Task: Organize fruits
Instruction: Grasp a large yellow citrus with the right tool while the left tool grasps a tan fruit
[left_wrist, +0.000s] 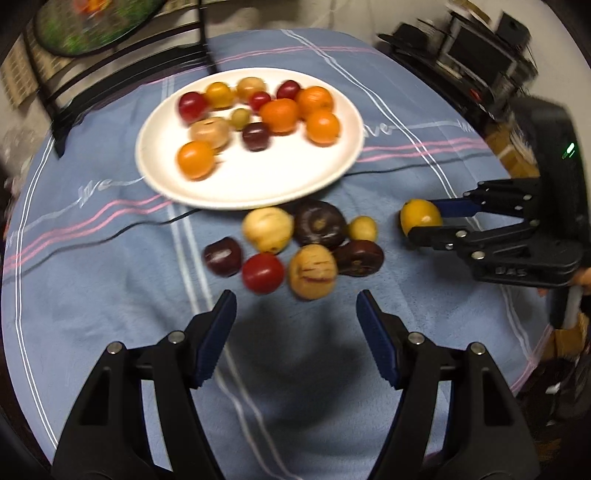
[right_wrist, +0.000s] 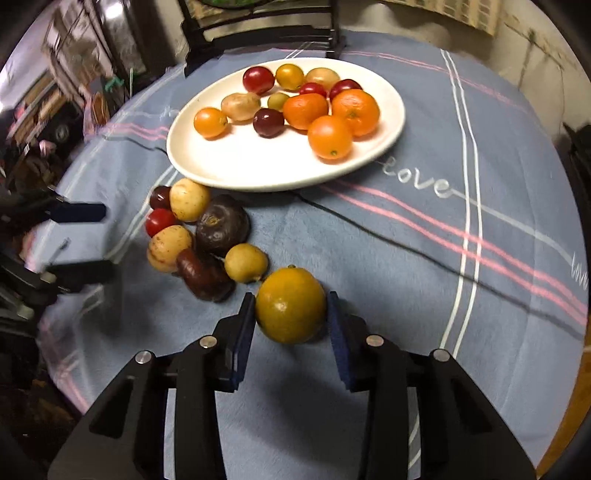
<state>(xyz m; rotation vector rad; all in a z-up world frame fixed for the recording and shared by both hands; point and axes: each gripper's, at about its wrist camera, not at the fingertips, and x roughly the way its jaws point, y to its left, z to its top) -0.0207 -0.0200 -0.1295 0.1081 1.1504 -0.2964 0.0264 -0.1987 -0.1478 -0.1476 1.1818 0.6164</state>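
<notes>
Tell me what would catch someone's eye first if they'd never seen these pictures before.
Probably the white plate at the far side of the blue tablecloth, dotted with orange, red and yellow fruits. Next, the yellow-orange fruit sitting between the right gripper fingers near the camera. Beside it, a loose pile of dark, tan and red fruits lies on the cloth.

Dim warm indoor light, motion blur, fisheye-warped dark edges
</notes>
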